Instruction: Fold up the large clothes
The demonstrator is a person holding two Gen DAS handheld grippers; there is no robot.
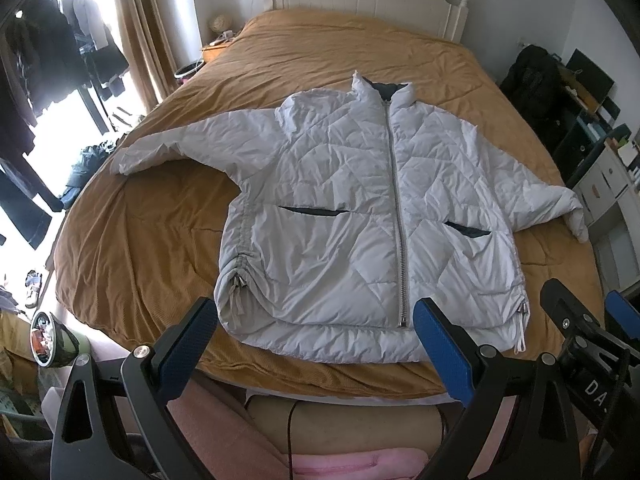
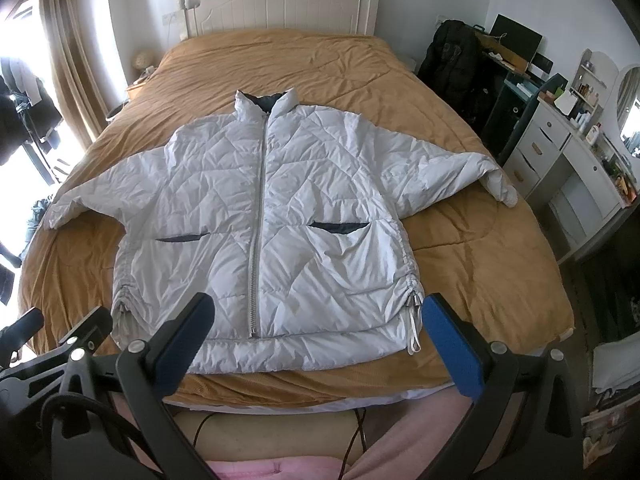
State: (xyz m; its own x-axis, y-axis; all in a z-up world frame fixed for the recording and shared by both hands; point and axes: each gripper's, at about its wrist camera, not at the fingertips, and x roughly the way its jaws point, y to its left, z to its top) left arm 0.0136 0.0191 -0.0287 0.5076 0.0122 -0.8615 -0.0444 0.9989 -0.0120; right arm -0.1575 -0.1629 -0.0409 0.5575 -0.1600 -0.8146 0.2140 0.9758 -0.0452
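Note:
A white quilted puffer jacket (image 1: 352, 208) lies flat and face up on the bed, zipped, collar toward the headboard, both sleeves spread out to the sides. It also shows in the right wrist view (image 2: 256, 216). My left gripper (image 1: 316, 320) is open and empty, held above the jacket's hem near the foot of the bed. My right gripper (image 2: 316, 316) is open and empty, also above the hem. The right gripper also appears at the right edge of the left wrist view (image 1: 580, 320).
The bed has a mustard-brown cover (image 1: 152, 240) and a white headboard (image 2: 280, 4). Curtains and hanging clothes (image 1: 60, 52) are at the left. A white dresser (image 2: 576, 160) and dark bags (image 2: 456, 56) stand at the right. Clutter lies on the floor at the left (image 1: 48, 340).

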